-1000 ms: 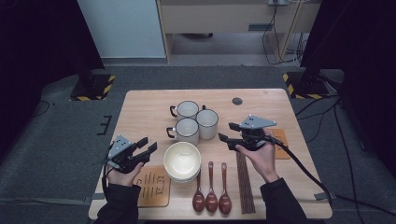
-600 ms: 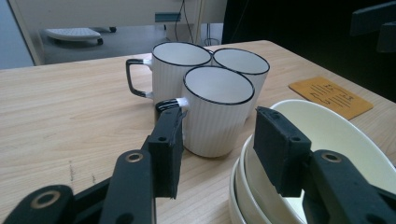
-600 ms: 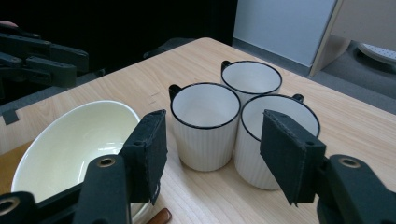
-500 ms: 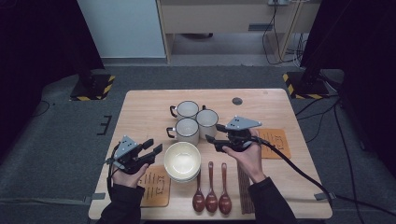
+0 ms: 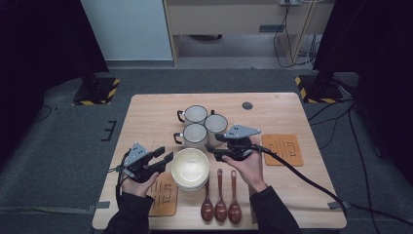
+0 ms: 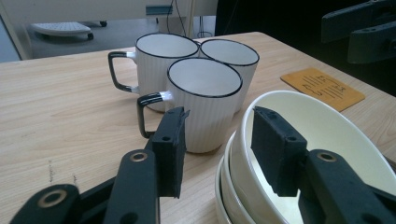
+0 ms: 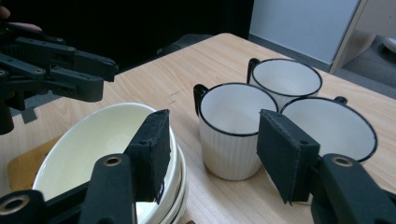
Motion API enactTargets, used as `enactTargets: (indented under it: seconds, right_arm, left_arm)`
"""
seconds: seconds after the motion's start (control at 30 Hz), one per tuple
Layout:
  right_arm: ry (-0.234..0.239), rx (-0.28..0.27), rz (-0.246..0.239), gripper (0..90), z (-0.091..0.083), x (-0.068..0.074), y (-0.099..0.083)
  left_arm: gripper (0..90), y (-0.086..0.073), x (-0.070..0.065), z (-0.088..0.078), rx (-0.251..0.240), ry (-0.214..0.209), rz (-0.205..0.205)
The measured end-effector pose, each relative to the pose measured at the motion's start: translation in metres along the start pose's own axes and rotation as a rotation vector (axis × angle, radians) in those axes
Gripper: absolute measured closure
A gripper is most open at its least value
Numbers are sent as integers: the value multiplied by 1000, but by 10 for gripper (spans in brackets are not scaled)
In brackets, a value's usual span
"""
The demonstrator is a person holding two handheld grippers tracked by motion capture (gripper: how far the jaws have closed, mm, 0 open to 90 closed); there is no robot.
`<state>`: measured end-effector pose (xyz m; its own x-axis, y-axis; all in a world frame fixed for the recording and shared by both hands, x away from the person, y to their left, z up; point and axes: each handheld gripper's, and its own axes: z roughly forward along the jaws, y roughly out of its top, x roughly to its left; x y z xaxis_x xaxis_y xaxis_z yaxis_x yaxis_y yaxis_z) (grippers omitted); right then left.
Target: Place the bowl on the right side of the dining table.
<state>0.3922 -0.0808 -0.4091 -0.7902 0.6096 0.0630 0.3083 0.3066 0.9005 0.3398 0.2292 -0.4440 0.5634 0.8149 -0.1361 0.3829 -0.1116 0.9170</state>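
A stack of cream bowls [image 5: 190, 168] sits near the table's front, with three white mugs [image 5: 196, 114] [image 5: 216, 123] [image 5: 195, 134] close behind it. My left gripper [image 5: 166, 154] reaches the stack from the left. Seen from the left gripper [image 6: 222, 114], its jaws are open astride the top bowl's rim [image 6: 236, 140], one pad inside and one outside, neither pressing. My right gripper [image 5: 212, 150] hovers at the stack's right edge. In the right gripper view the right gripper [image 7: 215, 116] is open; its jaws have just been closing with nothing gripped, the near mug [image 7: 231, 135] beyond the gap.
Three dark wooden spoons [image 5: 220, 197] lie in front of the bowls. An orange coaster [image 5: 283, 148] lies at the right, another [image 5: 163, 197] under my left hand. A small dark disc [image 5: 247, 105] sits on the wooden table [image 5: 151, 117] near its far edge.
My right gripper has moved left, from beside the right coaster to the bowls' right edge, and its jaws have narrowed. My left gripper has edged right onto the bowl rim.
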Motion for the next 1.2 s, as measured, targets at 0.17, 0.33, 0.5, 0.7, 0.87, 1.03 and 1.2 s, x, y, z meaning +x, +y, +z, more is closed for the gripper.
enactTargets:
  seconds: [0.17, 0.33, 0.5, 0.7, 0.87, 1.03, 1.2]
  right_arm:
    - [11, 13, 3, 467, 6, 2, -4]
    - [19, 21, 2, 472, 11, 5, -7]
    - [22, 37, -18, 486, 17, 11, -8]
    - [34, 49, -20, 507, 25, 15, -8]
    - [43, 85, -11, 561, 32, 17, -14]
    - [48, 109, -5, 608, 38, 18, -19]
    - [51, 130, -5, 667, 42, 19, -23]
  left_arm:
    - [557, -1, -3, 4, 15, -6, 8]
    - [571, -3, -6, 8, 32, -12, 16]
    - [591, -5, -8, 11, 51, -15, 18]
    - [625, -7, -9, 14, 65, -22, 23]
    - [660, -9, -10, 17, 80, -21, 28]
    - [688, -10, -11, 19, 87, -25, 28]
    - [716, -10, -12, 20, 91, -29, 30]
